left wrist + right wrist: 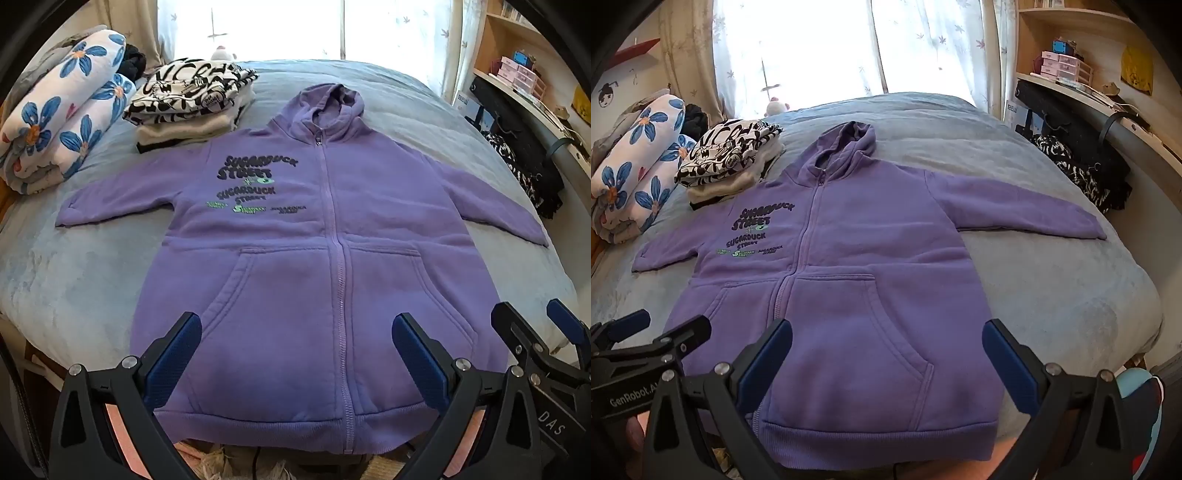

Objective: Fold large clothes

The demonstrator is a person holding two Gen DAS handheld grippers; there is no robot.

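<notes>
My left gripper point(297, 354): jaws spread, empty.
My right gripper point(886, 354): jaws spread, empty.
Purple hoodie point(295, 266): flat, zipped, on bed point(74, 266).

purple zip hoodie point(295, 258), spread flat, face-up

Both views taken from bed foot, angled downward toward window; purple hoodie point(295, 258) point(831, 295) shared close up, left view centred, right view offset rightward.

Blue-grey bed point(92, 266) carries purple hoodie point(295, 280), folded clothes point(192, 107), floral blanket point(62, 110).
</notes>
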